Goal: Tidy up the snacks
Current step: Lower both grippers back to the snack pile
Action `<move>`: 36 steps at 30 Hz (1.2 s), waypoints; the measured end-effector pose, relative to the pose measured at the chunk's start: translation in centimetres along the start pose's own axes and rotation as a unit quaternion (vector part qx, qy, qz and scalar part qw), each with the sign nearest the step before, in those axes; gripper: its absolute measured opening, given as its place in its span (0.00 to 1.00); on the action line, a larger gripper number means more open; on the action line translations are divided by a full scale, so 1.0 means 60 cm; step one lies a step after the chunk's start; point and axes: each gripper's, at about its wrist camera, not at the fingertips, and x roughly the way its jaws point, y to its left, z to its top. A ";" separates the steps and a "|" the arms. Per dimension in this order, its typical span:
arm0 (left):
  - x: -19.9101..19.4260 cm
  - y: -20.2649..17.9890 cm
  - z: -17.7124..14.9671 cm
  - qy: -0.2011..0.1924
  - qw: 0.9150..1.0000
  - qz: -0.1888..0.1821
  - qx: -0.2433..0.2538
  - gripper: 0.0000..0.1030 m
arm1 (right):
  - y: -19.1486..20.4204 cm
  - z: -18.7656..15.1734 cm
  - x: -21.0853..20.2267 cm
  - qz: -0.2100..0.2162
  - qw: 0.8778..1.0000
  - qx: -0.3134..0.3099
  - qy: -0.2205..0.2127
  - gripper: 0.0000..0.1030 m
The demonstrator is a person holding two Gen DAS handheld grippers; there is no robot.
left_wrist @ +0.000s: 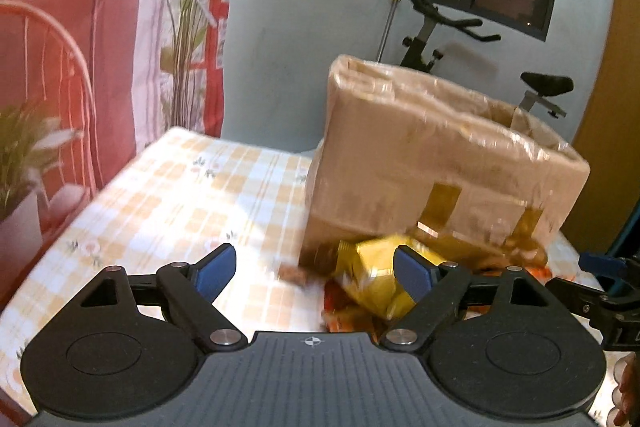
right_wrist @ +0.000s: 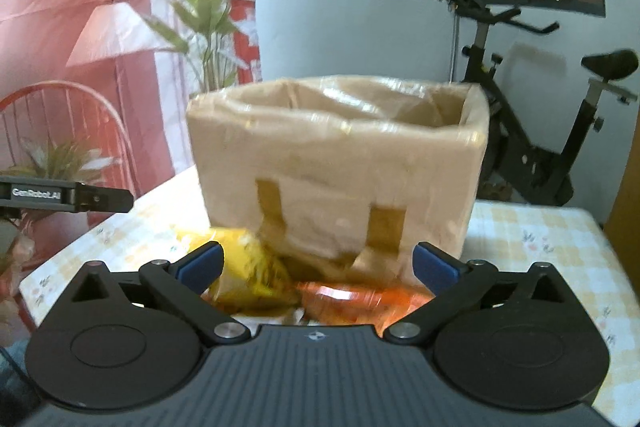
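Two grippers hang over the desk [left_wrist: 168, 195], which wears a yellow-and-white checked cloth with small flowers. The left gripper [left_wrist: 314, 269] has its jaws spread wide with nothing pressed between the blue pads; the tip of its right-hand finger overlaps a yellow snack packet [left_wrist: 372, 275] in the view, though blur hides whether it touches. The right gripper [right_wrist: 318, 265] shows its jaws at full spread too, empty, blue pads well apart. And there are the snacks: the yellow packet lies on the cloth just in front of the cardboard box [right_wrist: 336, 163], and beside it an orange snack packet [right_wrist: 352, 301] sits low between the right gripper's fingers, right at the foot of the box. That box stands upright on the desk, open at the top, wrapped in glossy clear tape with two darker tape strips running down its near face. A small brown piece [left_wrist: 294, 273] rests on the cloth to the left of the yellow packet, too blurred to name. Behind the desk stand an exercise bike [right_wrist: 532, 115], a leafy plant [right_wrist: 208, 15] and a red chair [left_wrist: 52, 67].
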 end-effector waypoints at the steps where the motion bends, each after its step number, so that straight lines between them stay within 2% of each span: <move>1: 0.000 0.001 -0.007 0.003 1.000 0.000 -0.001 0.85 | -0.002 -0.007 0.002 0.001 1.000 0.006 0.007 1.00; 6: 0.004 0.001 -0.038 0.019 1.000 0.001 0.001 0.84 | -0.004 -0.046 0.015 -0.007 0.999 0.013 0.045 0.97; 18: 0.027 -0.020 -0.085 0.064 0.998 -0.016 0.021 0.82 | 0.025 -0.121 0.034 0.011 0.991 -0.024 0.131 0.89; 24: 0.040 -0.016 -0.100 0.086 0.996 -0.022 0.005 0.80 | 0.035 -0.148 0.043 0.023 0.984 -0.033 0.176 0.85; 36: 0.046 -0.016 -0.100 0.092 0.996 -0.017 0.006 0.79 | 0.046 -0.175 0.057 0.034 0.975 -0.044 0.217 0.82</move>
